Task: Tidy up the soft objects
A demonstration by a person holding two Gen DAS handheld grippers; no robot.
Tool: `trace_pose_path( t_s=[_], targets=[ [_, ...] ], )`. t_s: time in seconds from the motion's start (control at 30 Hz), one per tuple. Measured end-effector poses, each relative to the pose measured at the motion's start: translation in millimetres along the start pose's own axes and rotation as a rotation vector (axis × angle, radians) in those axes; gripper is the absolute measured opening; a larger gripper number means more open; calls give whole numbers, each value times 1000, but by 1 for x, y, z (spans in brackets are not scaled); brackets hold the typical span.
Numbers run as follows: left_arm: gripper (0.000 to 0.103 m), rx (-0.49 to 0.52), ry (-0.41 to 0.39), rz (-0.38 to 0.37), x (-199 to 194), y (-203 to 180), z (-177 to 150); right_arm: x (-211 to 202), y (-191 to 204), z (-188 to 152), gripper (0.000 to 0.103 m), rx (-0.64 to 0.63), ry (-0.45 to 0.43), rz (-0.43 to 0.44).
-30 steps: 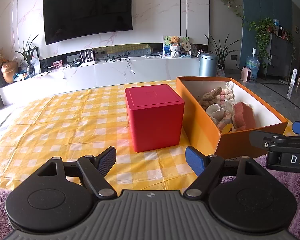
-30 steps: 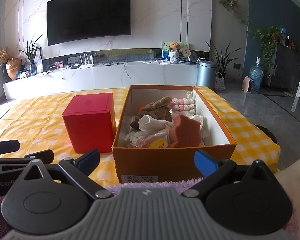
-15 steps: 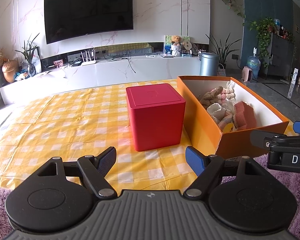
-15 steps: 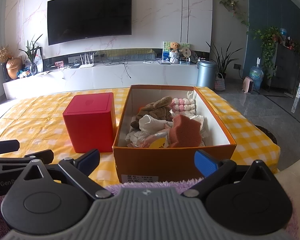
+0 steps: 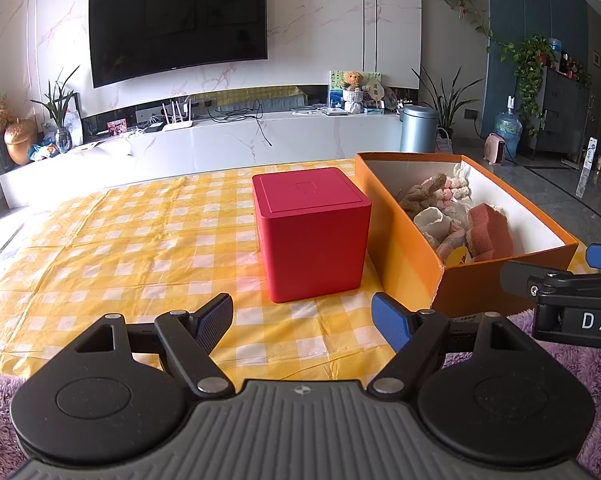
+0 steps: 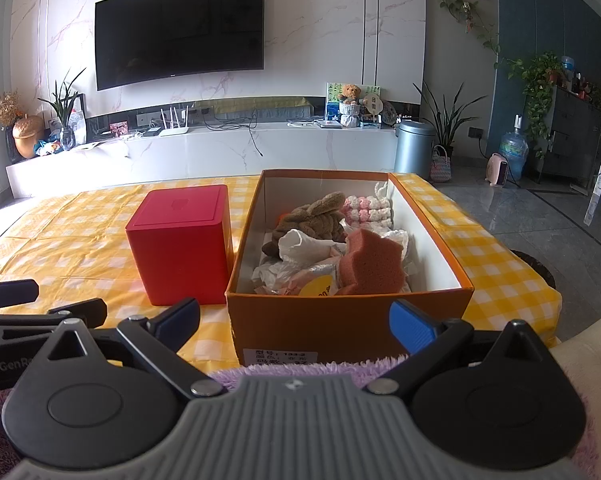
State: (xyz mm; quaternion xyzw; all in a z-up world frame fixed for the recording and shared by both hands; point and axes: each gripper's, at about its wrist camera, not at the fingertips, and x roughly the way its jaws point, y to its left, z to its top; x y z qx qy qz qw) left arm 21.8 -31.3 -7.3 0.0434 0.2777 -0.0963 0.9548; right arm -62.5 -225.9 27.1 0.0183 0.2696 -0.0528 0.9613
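Living room, yellow-checked counter (image 5: 112, 248): orange box (image 6: 348, 320) and lidded red cube (image 5: 312, 236) side by side.

Over the last second almost nothing has changed: your view has crept slightly nearer, nothing is lifted, so sorting stands as it was. The soft things lie piled in the orange box: brown plush (image 6: 312, 216), pink-and-white knit (image 6: 366, 208), white cloth (image 6: 304, 246), pink sponge (image 6: 370, 264). The box's long axis runs away from you toward the TV wall. Your left gripper (image 5: 302, 320) and right gripper (image 6: 296, 320) both hover at the near edge, fingers spread apart, holding nothing.
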Motion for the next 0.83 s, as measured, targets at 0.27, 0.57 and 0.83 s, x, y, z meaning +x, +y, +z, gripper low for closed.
trace_pose_path(
  t_s=[0.27, 0.57, 0.83],
  targets=[
    [92, 0, 0, -1, 0, 0, 0, 0, 0, 0, 99, 0, 0, 0],
    [92, 0, 0, -1, 0, 0, 0, 0, 0, 0, 100, 0, 0, 0],
    [93, -1, -8, -9, -4, 0, 2, 0, 0, 0, 100, 0, 0, 0]
  ],
)
